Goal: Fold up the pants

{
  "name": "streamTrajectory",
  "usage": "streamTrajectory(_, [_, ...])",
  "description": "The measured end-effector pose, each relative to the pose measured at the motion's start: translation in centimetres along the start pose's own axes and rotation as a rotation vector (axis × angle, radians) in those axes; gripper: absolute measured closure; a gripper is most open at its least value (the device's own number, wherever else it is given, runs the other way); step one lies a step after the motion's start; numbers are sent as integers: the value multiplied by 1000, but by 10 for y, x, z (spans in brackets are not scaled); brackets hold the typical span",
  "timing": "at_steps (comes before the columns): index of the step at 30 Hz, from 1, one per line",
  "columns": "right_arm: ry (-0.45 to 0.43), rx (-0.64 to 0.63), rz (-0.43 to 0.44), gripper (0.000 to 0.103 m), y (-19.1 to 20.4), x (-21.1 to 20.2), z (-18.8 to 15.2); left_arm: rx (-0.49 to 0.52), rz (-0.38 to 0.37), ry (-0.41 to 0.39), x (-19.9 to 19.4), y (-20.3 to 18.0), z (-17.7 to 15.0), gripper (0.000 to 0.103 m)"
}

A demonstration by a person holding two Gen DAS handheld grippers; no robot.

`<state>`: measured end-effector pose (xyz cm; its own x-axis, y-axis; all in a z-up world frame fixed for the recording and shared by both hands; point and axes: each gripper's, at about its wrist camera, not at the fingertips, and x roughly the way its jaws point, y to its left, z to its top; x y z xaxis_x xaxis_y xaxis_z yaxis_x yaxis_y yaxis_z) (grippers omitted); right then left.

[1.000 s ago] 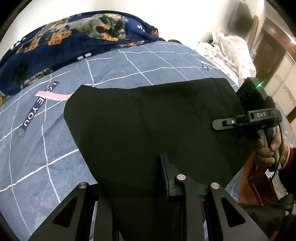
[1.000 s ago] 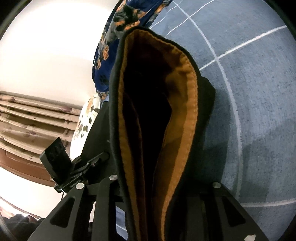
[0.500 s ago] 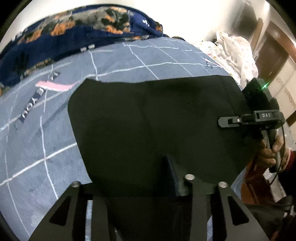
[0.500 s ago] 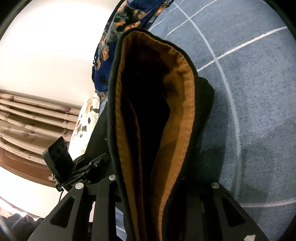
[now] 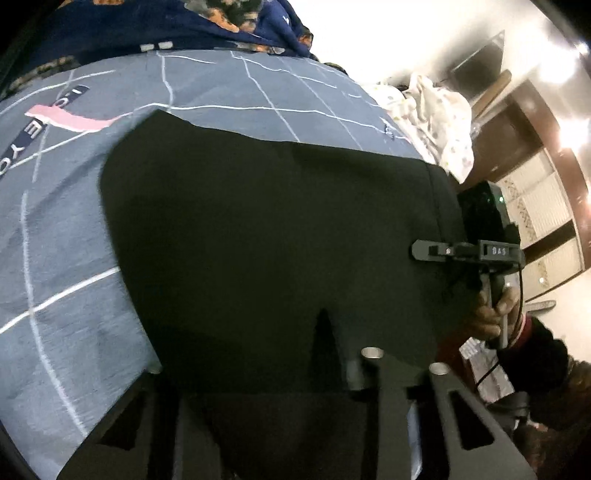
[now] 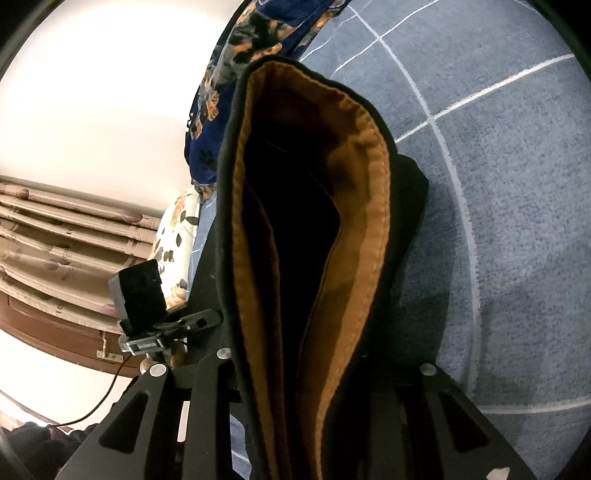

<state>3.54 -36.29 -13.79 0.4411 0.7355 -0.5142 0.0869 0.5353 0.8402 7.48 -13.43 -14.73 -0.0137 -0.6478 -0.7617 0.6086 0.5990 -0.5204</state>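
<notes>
Black pants (image 5: 273,236) lie spread on the grey checked bedsheet (image 5: 66,236). My left gripper (image 5: 291,398) is shut on their near edge, with cloth draped over the fingers. My right gripper also shows in the left wrist view (image 5: 421,251), clamped on the right edge of the pants. In the right wrist view my right gripper (image 6: 314,376) is shut on the pants' open end (image 6: 314,229), which shows an orange-brown lining and stands lifted off the sheet. My left gripper (image 6: 207,321) shows there at the left, gripping the same cloth.
A navy blanket with orange dog print (image 5: 207,22) is bunched at the far edge of the bed. A white dotted cloth (image 5: 439,114) lies at the far right corner. Wooden furniture and a door (image 5: 546,206) stand to the right of the bed.
The left gripper has lifted and tilted, so the bed has slid down and left in its view. The pants' edge is raised with both grippers. The right wrist view has barely changed.
</notes>
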Motion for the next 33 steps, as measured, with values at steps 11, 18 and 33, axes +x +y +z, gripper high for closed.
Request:
streamTrajectory(11, [-26,31,39,78,10,-2,-6,19,120,-105,-24,-25,-8,86])
streamTrajectory(18, [-17,0,75,79,37,4,-3,34,221,-169,-60,-37,-19,86])
streamTrajectory(33, [20,-108,101,79,126,56,21,-26,379,-295,-135,-5,-18,86])
